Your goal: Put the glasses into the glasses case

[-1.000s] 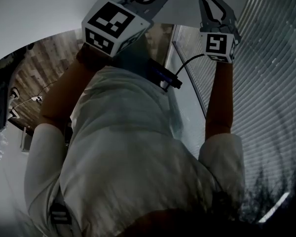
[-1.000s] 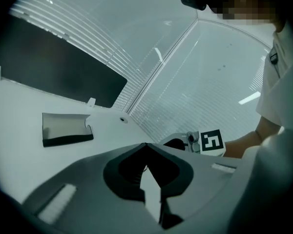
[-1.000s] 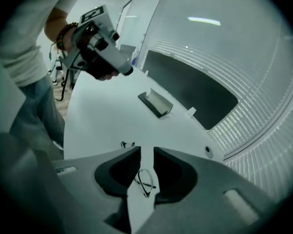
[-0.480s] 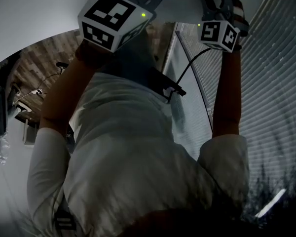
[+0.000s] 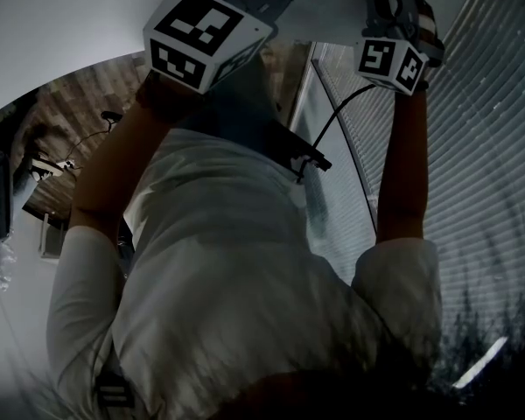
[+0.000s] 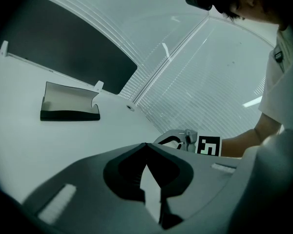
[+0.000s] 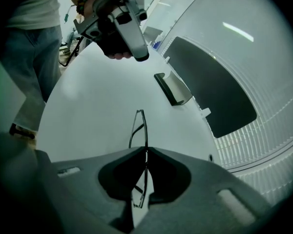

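Observation:
Thin dark-framed glasses (image 7: 138, 126) stand on edge on the white table (image 7: 88, 116), and my right gripper (image 7: 146, 150) is closing its jaws on the near part of the frame, pads against it. Beyond them the glasses case (image 7: 173, 88) lies open; in the left gripper view the case (image 6: 68, 106) sits far left. My left gripper (image 6: 146, 145) is shut with nothing in it and hovers above the table; the right gripper view shows the left gripper (image 7: 129, 30) in a hand. In the head view only the marker cubes show: the left cube (image 5: 206, 42) and the right cube (image 5: 389, 64).
A dark rectangular mat (image 7: 210, 89) lies on the table behind the case, with small white clips at its edge. Slatted blinds (image 6: 195, 82) run along the far side. A person's jeans leg (image 7: 31, 67) stands at the table's left end.
In the head view both grippers have shifted toward the top edge of the picture, and the right gripper's cube has rolled to show a different face.

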Demonstrator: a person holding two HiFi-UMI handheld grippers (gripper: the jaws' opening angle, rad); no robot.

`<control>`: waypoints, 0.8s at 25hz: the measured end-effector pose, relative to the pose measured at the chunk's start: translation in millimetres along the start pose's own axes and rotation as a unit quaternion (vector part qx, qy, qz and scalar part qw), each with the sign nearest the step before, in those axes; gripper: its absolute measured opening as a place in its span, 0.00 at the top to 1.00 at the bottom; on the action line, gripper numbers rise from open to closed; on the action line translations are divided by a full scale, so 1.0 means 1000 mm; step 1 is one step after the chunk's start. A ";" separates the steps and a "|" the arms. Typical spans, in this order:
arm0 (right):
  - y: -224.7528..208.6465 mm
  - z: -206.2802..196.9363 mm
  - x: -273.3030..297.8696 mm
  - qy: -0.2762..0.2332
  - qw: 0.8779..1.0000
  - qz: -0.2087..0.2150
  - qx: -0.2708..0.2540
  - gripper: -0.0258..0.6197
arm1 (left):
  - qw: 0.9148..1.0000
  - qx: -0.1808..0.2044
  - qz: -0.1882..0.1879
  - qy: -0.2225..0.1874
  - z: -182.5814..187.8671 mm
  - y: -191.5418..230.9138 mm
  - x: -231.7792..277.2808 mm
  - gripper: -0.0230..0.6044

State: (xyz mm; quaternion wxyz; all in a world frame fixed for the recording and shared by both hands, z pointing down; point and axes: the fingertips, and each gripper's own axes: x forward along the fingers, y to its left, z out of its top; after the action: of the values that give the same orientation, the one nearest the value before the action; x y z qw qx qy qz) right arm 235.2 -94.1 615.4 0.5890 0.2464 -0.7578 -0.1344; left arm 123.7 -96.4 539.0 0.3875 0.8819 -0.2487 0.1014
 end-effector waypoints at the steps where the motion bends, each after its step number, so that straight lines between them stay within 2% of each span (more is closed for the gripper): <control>1: -0.002 0.001 -0.002 0.000 1.000 -0.002 0.000 0.94 | 1.000 0.001 -0.001 0.000 0.001 -0.001 -0.001 0.96; 6: -0.017 0.014 -0.019 -0.009 1.000 -0.020 0.012 0.94 | 1.000 0.007 -0.004 -0.010 0.011 -0.009 -0.009 0.96; 10: -0.034 0.030 -0.036 -0.019 0.999 -0.038 0.000 0.94 | 1.000 0.019 -0.004 -0.022 0.022 -0.014 -0.017 0.96; 14: -0.056 0.063 -0.057 -0.026 0.998 -0.054 -0.011 0.93 | 0.999 0.029 0.000 -0.038 0.037 -0.016 -0.037 0.96; 20: -0.075 0.113 -0.071 -0.057 0.995 -0.069 -0.041 0.93 | 0.998 0.035 0.026 -0.055 0.050 -0.005 -0.072 0.96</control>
State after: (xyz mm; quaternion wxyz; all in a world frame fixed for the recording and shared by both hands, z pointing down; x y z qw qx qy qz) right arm 156.4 -129.2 489.0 0.5439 0.2653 -0.7653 -0.2193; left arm 63.6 -104.1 475.5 0.3393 0.8926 -0.2881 0.0717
